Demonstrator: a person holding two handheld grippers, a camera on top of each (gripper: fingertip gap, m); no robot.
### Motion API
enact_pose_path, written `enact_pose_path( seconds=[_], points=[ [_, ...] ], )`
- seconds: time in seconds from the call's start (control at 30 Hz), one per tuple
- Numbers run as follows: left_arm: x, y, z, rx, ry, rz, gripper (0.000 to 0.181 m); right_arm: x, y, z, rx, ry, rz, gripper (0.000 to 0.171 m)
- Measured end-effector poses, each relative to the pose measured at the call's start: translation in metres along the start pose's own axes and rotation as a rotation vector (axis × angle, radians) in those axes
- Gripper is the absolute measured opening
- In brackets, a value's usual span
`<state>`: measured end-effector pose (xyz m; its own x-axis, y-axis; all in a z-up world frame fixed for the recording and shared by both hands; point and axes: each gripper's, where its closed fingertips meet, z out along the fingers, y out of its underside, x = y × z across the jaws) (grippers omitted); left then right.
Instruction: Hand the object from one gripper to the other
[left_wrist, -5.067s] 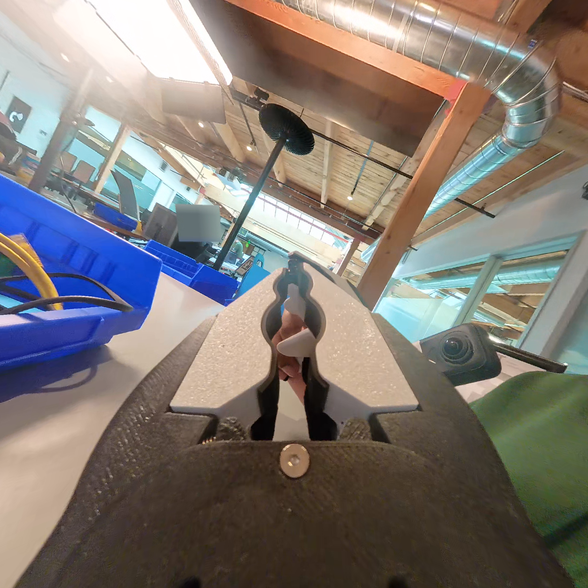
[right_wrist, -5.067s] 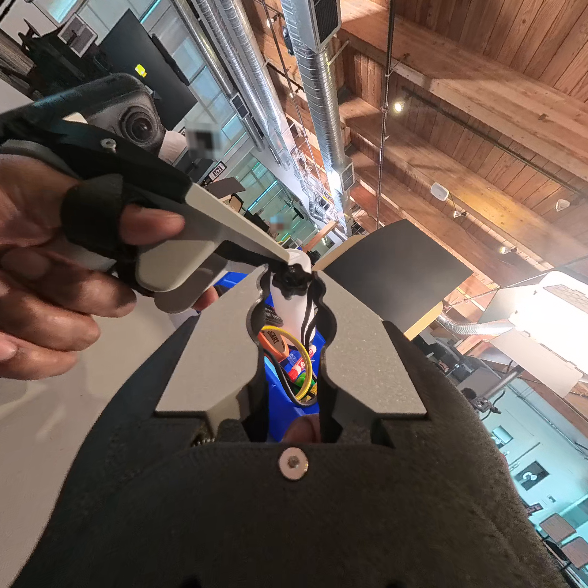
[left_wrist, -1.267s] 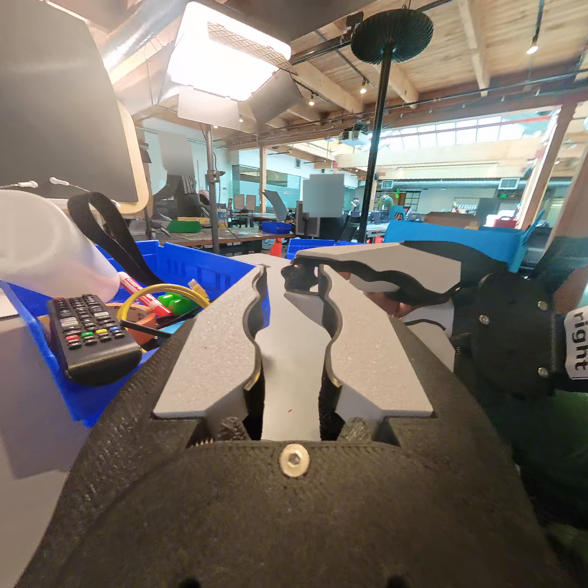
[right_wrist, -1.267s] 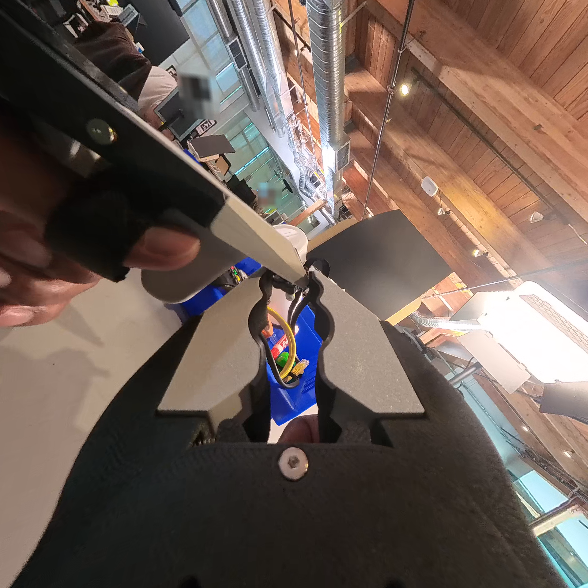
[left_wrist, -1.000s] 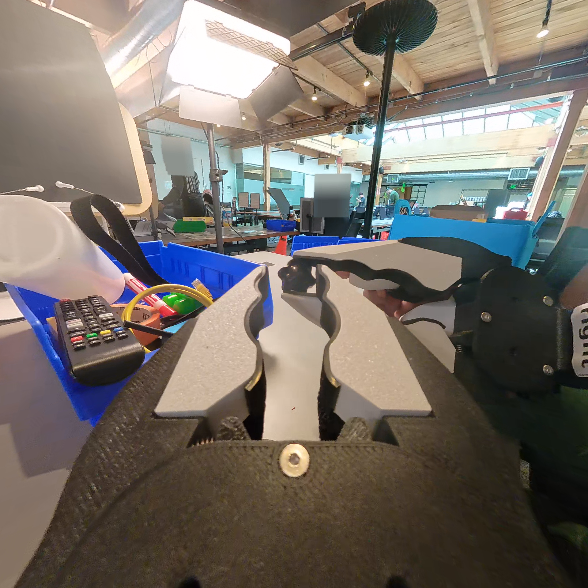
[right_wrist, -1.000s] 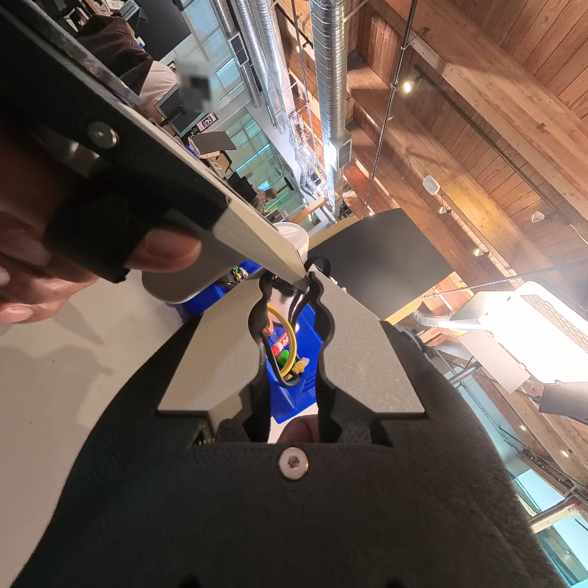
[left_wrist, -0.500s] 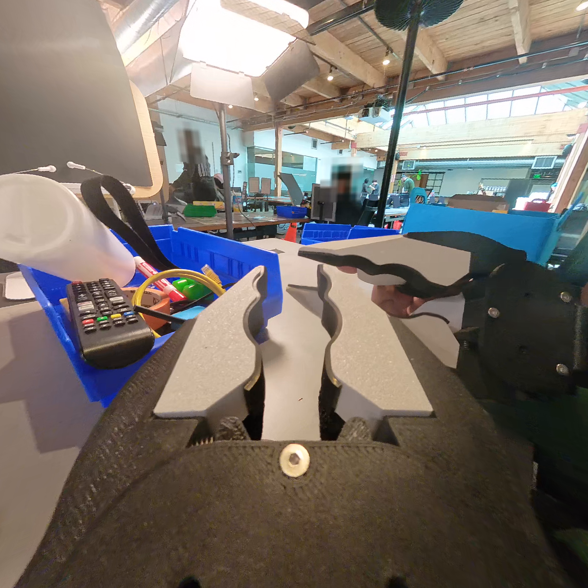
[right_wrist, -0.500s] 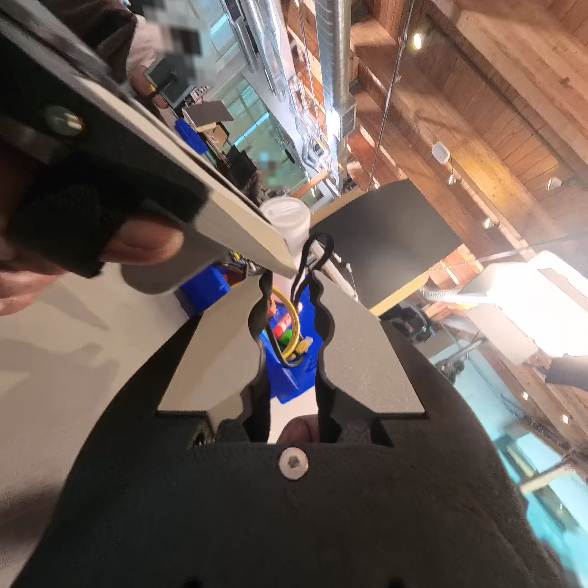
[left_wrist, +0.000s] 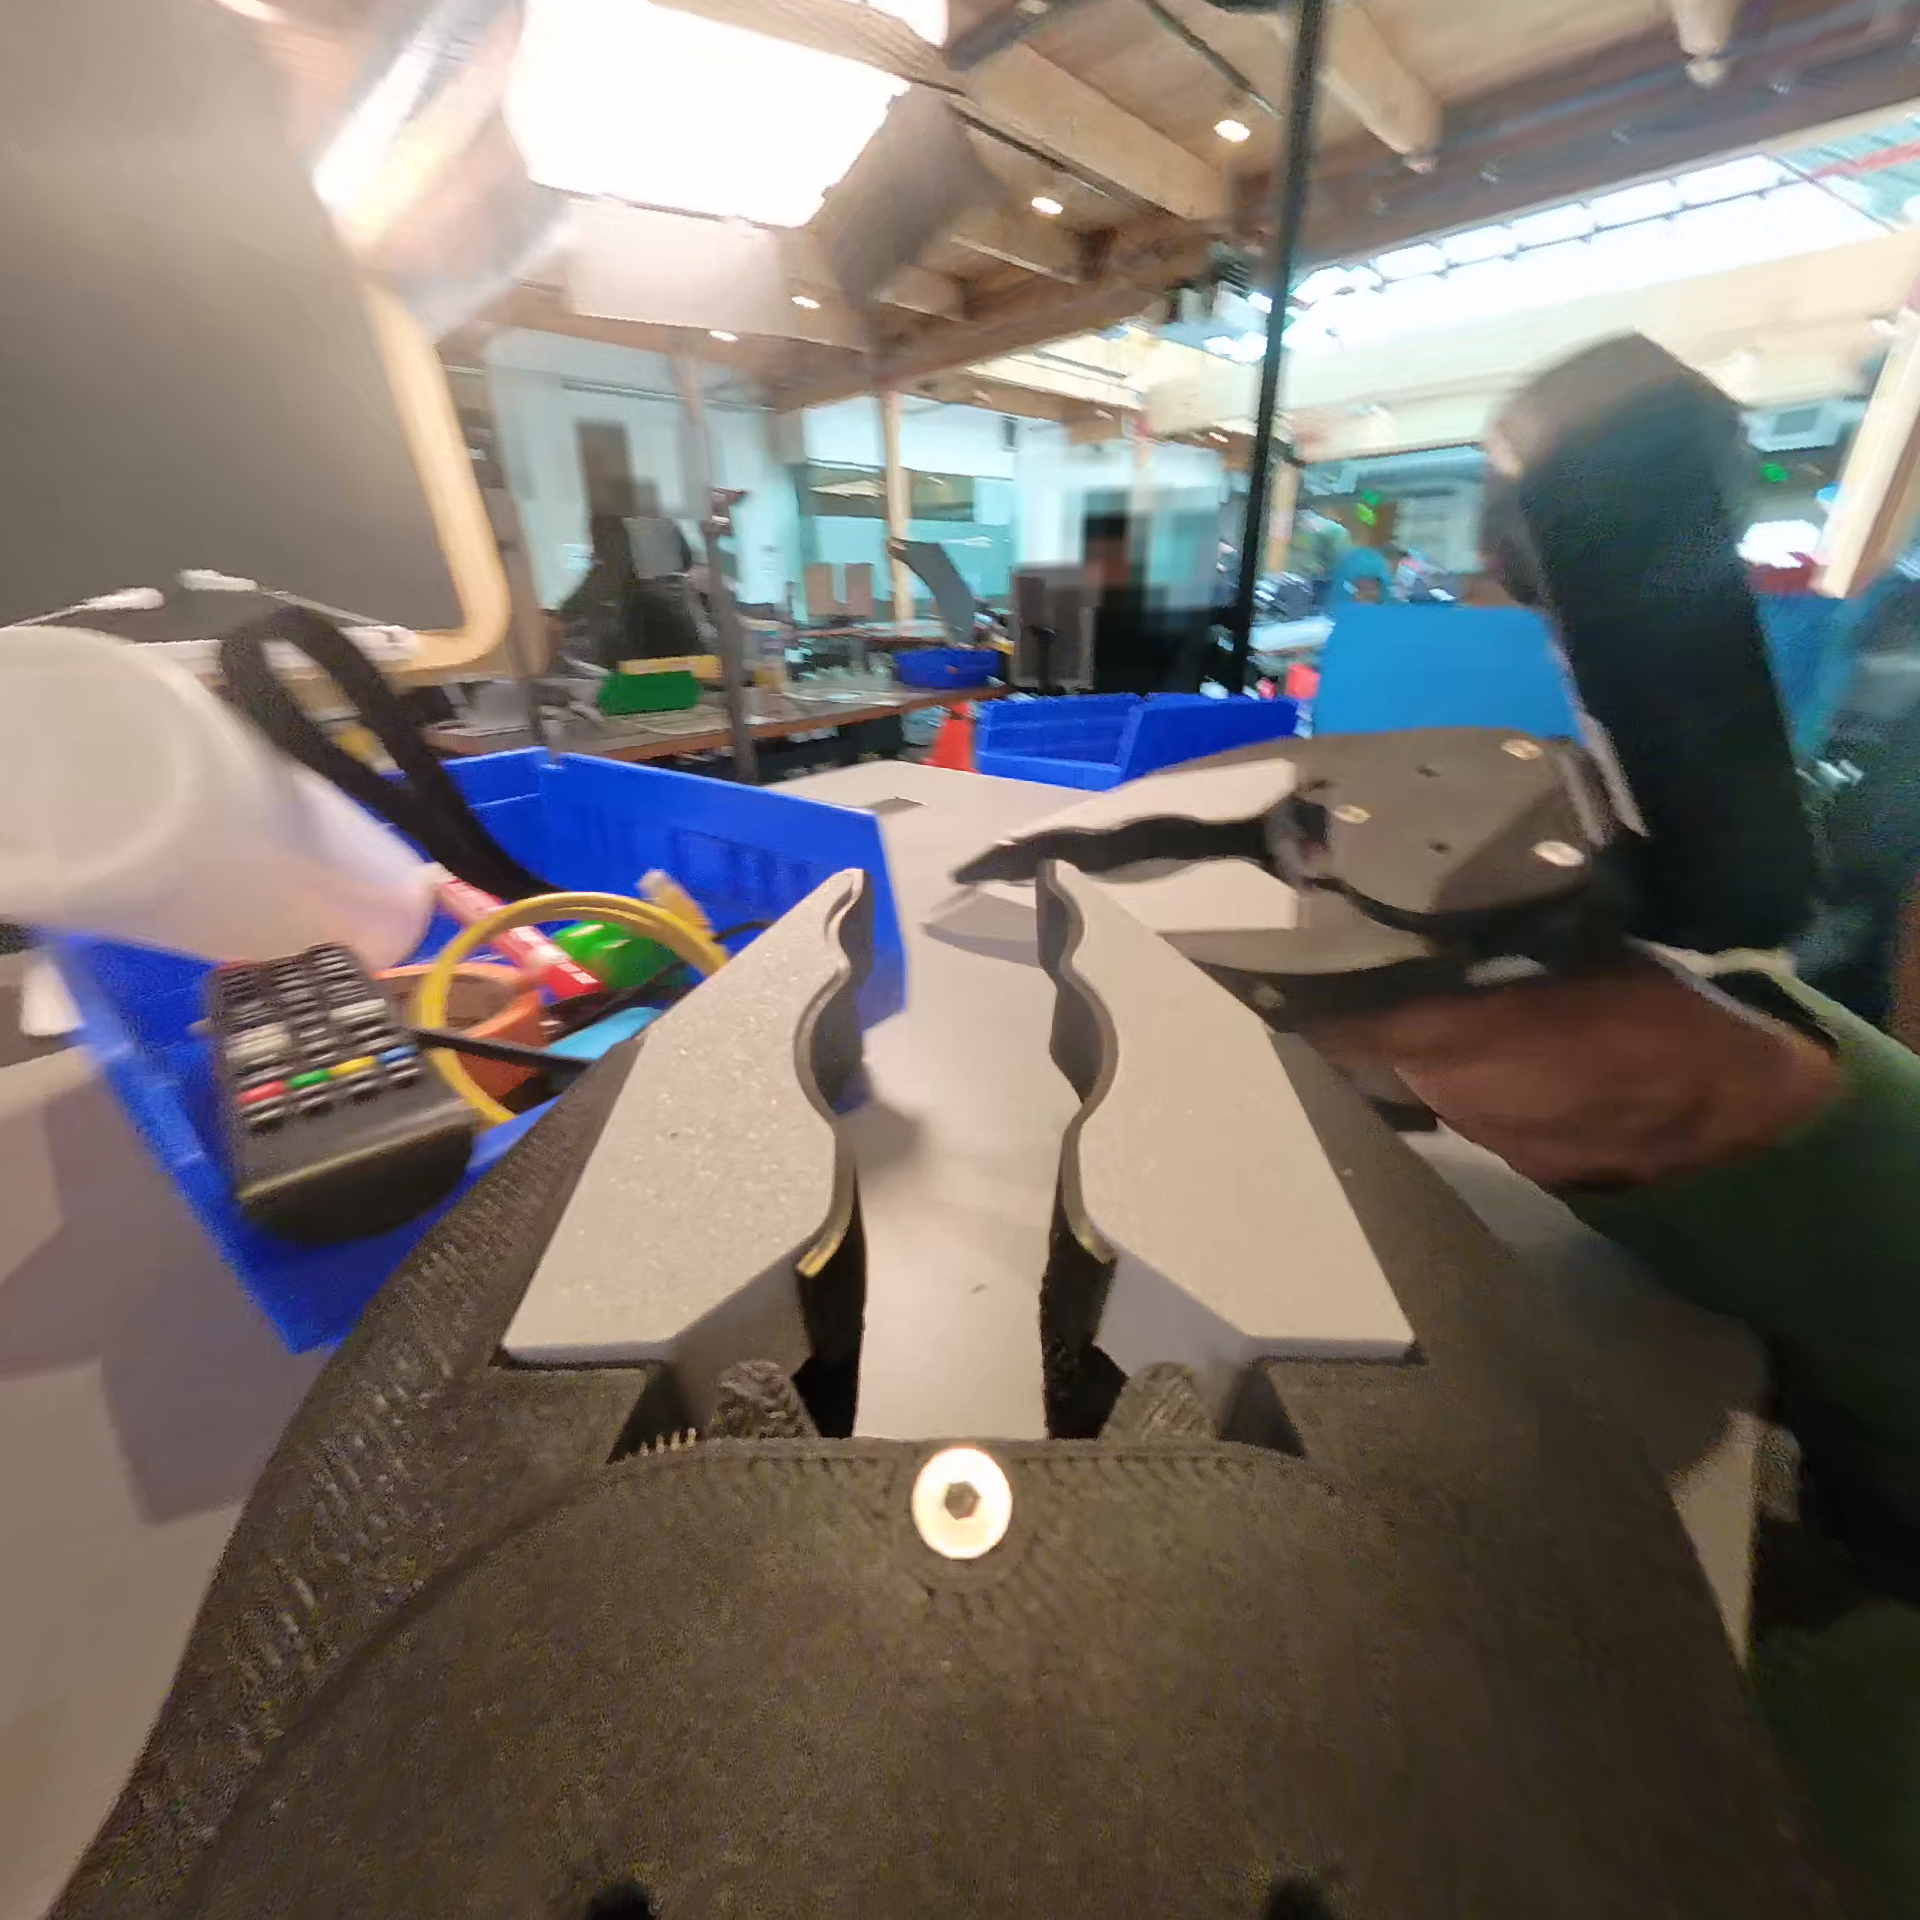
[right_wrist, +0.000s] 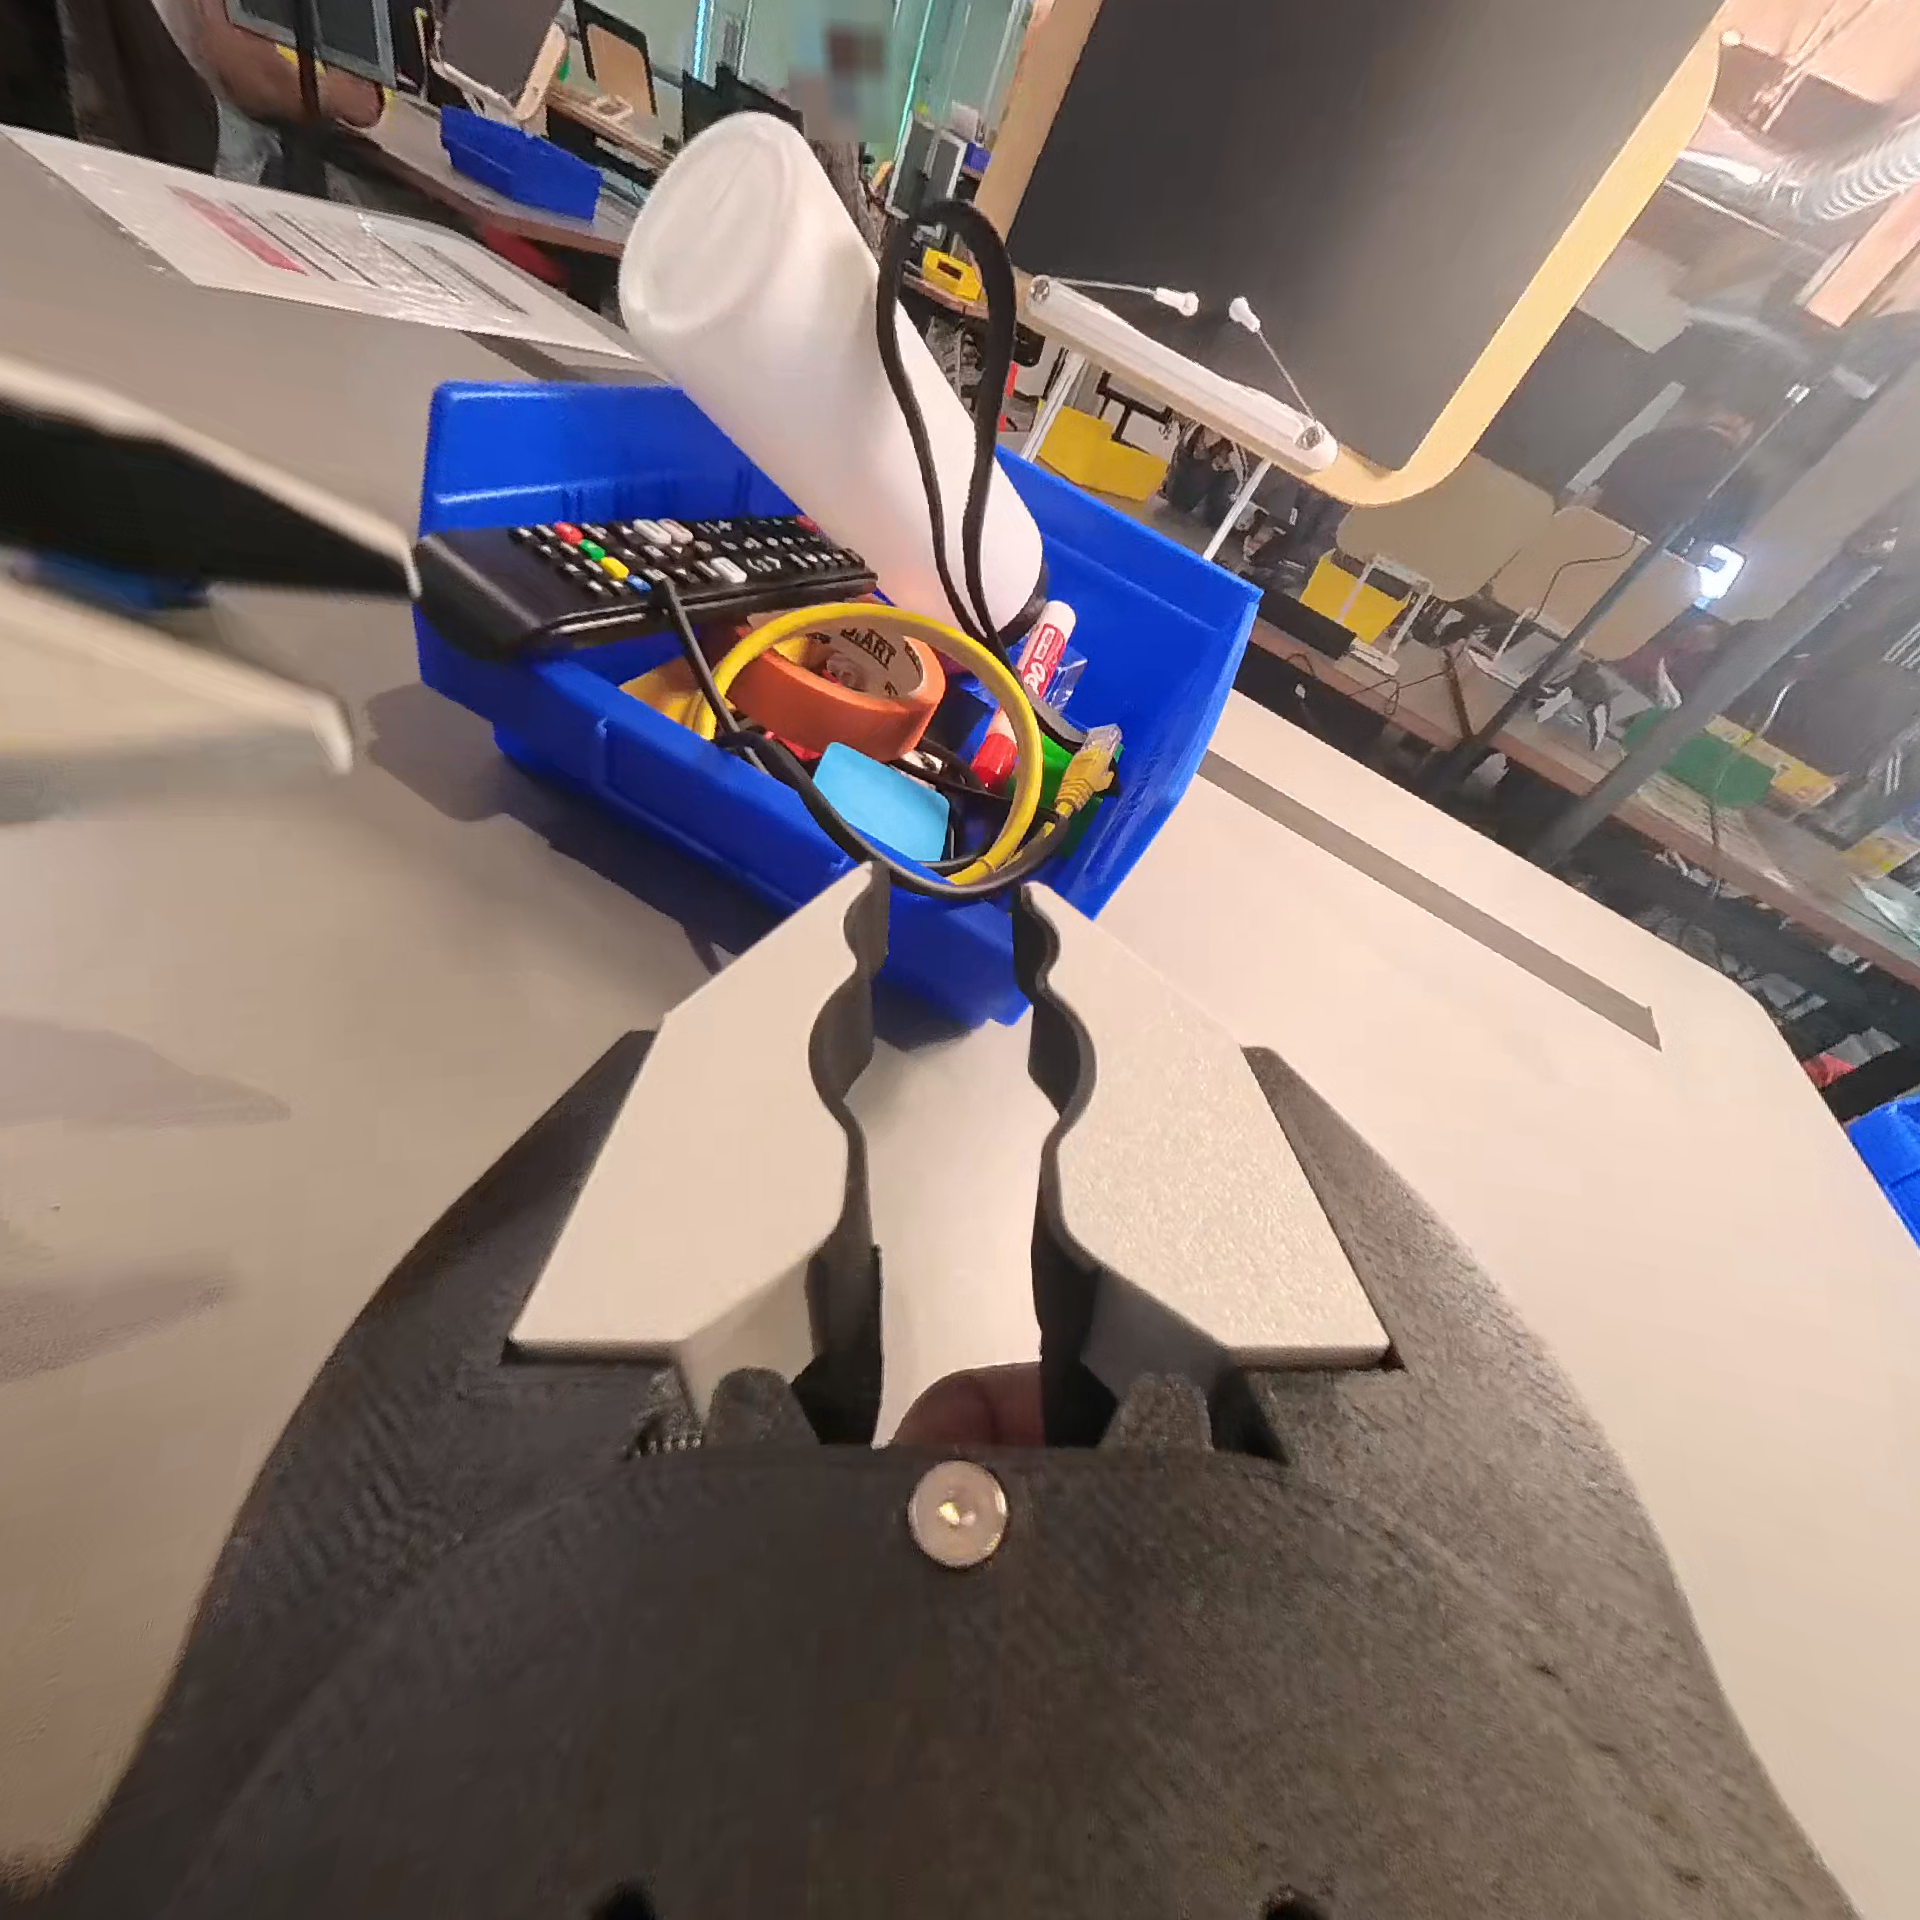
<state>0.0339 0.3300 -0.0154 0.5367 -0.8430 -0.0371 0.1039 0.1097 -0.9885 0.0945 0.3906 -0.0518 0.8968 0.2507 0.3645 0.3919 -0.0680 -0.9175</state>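
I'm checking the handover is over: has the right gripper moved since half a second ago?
Yes. The right gripper has tipped down from the ceiling beams toward the blue bin and grey table; its jaws stand open and empty.

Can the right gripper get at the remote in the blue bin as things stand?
Probably yes. The right gripper is open and empty, aimed at the blue bin; the remote lies on top at the near rim, with only a thin black cable crossing it.

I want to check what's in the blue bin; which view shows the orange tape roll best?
The right wrist view: the orange tape roll lies plainly inside the blue bin. The left wrist view shows only a blurred orange edge behind the remote.
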Motion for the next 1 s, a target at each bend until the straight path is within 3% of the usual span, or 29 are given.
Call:
enact_pose_path(
  seconds=[0.2, 0.37, 0.53, 1.0],
  points=[
    [0.048, 0.021, 0.004, -0.139, 0.247, 0.114, 0.024, 0.024, 0.008, -0.002, -0.032, 0.038, 0.102, 0.024],
    [0.083, 0.067, -0.005, -0.468, 0.473, 0.129, 0.037, 0.025, 0.005, -0.003, -0.010, 0.041, 0.124, 0.024],
    [0.090, 0.100, -0.005, -0.659, 0.473, 0.232, 0.046, 0.020, 0.004, -0.002, -0.008, 0.036, 0.106, 0.024],
    [0.096, 0.123, -0.008, -0.800, 0.512, 0.273, 0.040, 0.017, 0.002, -0.002, 0.001, 0.031, 0.100, 0.024]
  ],
)
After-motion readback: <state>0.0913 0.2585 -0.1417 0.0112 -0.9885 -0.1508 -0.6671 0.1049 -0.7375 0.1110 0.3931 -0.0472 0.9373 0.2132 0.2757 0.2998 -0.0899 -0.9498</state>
